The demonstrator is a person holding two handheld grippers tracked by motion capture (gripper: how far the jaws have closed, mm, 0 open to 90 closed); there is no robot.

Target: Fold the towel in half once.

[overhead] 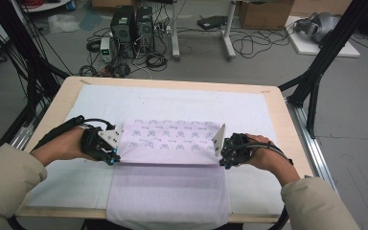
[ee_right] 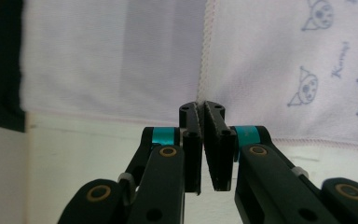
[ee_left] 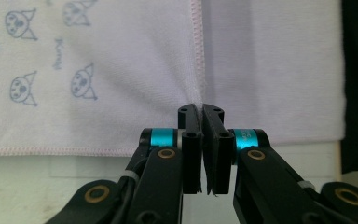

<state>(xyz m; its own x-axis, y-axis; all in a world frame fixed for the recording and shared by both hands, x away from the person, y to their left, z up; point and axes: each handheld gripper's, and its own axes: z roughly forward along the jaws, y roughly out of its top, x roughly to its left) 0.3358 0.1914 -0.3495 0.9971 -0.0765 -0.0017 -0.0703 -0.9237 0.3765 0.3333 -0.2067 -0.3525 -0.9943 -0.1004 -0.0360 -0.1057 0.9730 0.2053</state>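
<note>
A lilac towel (overhead: 172, 139) printed with small cat faces lies lengthwise on the table, and its near, plain part reaches over the front edge. My left gripper (overhead: 112, 158) is shut on the towel's left hem, my right gripper (overhead: 223, 160) on its right hem, and the cloth is raised into a ridge between them. In the left gripper view the jaws (ee_left: 201, 109) pinch the stitched edge of the towel (ee_left: 121, 70). The right gripper view has its jaws (ee_right: 201, 106) closed on the hem of the towel (ee_right: 270, 56) the same way.
A white cover sheet (overhead: 100, 103) lies under the towel on the wooden table (overhead: 287, 124). Black frame posts (overhead: 316, 72) stand at the right and left. On the floor behind are computer towers (overhead: 132, 26), cables and a cardboard box (overhead: 266, 14).
</note>
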